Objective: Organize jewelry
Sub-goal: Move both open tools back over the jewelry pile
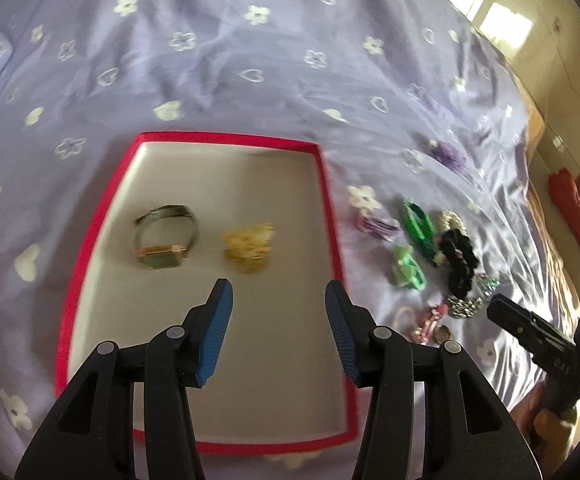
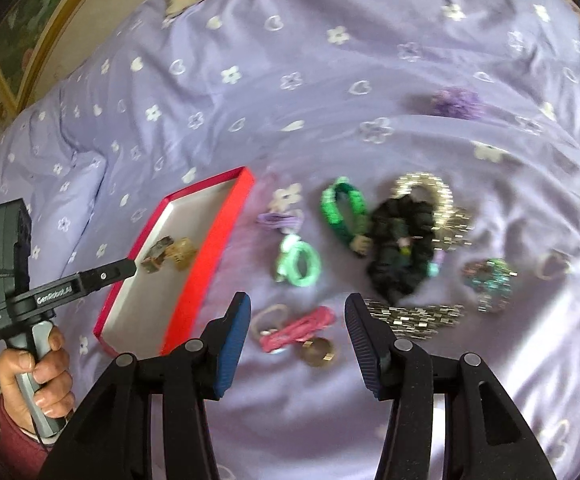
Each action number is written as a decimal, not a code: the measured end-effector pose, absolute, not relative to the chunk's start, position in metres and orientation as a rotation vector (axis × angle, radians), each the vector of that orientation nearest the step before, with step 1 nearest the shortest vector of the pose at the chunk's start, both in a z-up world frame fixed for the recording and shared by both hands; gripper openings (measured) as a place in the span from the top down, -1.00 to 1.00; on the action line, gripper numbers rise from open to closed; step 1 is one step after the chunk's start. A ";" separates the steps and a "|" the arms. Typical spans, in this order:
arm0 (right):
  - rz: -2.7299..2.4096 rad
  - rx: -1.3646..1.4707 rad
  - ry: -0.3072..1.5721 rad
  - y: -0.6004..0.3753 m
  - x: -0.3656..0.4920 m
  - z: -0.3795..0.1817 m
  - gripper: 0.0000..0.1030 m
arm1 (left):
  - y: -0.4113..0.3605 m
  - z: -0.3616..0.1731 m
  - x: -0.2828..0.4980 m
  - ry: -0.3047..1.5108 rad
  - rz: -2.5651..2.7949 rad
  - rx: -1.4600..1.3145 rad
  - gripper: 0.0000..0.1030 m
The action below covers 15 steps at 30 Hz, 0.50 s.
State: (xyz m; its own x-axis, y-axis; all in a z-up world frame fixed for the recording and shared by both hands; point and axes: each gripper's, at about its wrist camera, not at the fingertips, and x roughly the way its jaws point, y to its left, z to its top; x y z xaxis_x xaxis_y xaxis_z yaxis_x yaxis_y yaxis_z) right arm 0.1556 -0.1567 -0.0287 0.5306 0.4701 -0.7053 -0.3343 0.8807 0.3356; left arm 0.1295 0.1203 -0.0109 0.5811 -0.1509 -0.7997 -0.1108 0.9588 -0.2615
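Observation:
A red box [image 1: 330, 208] with a white floor lies on the purple bedspread. It holds a gold-faced watch [image 1: 166, 236] and a cream hair clip [image 1: 250, 246]. My left gripper [image 1: 278, 286] hangs open over the box's near half with nothing between its blue pads. To the right of the box [image 2: 206, 248] lies a loose pile of jewelry: a pink hair tie [image 2: 302, 328], a gold round piece [image 2: 318, 352], a mint hair tie [image 2: 300, 264], a green braided bracelet [image 2: 344, 208], a black scrunchie [image 2: 402, 248] and a silver link bracelet [image 2: 414, 316]. My right gripper [image 2: 298, 298] is open above the pink hair tie, empty.
A purple scrunchie [image 2: 456, 102] lies apart at the far right of the bed. A teal sparkly piece [image 2: 490, 280] sits right of the pile. A hand [image 2: 38, 380] in a dark red sleeve holds the left gripper's handle. The bed's edge and a wooden floor [image 1: 558, 92] show at right.

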 end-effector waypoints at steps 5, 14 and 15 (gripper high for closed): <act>0.442 0.183 0.881 -0.177 0.163 -0.030 0.00 | 0.094 -0.005 0.138 0.955 -0.061 -0.250 0.09; 0.413 0.186 0.876 -0.189 0.186 -0.035 0.00 | 0.064 -0.007 0.168 0.976 -0.101 -0.163 0.09; 0.406 0.179 0.880 -0.189 0.190 -0.037 0.01 | 0.062 -0.008 0.171 0.977 -0.104 -0.154 0.09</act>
